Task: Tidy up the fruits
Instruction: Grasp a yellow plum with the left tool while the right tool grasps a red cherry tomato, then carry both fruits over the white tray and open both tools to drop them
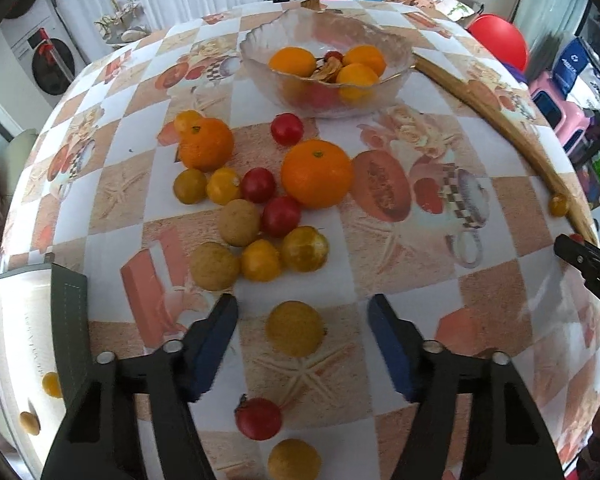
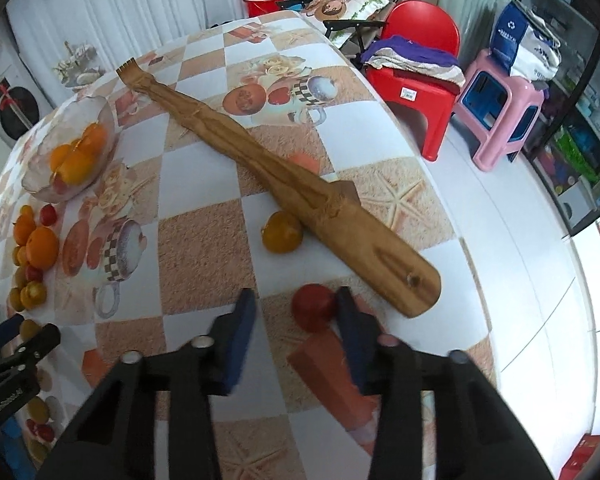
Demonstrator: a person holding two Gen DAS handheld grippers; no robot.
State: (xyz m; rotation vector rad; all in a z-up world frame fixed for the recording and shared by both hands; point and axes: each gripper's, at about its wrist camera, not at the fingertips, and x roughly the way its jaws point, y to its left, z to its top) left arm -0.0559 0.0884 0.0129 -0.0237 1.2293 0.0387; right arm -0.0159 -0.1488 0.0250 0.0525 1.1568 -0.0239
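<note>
Right wrist: wooden paddle beside red fruit.

Table under a chequered printed cloth. Glass bowl toward the far edge. Loose oranges and small red and yellow fruits just before the bowl; long wooden stick to its right.

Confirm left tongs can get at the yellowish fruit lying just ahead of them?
Probably yes. The yellowish fruit sits alone on the tablecloth between the open fingers of the left tongs, neither pad touching it, nothing lying over it.
</note>
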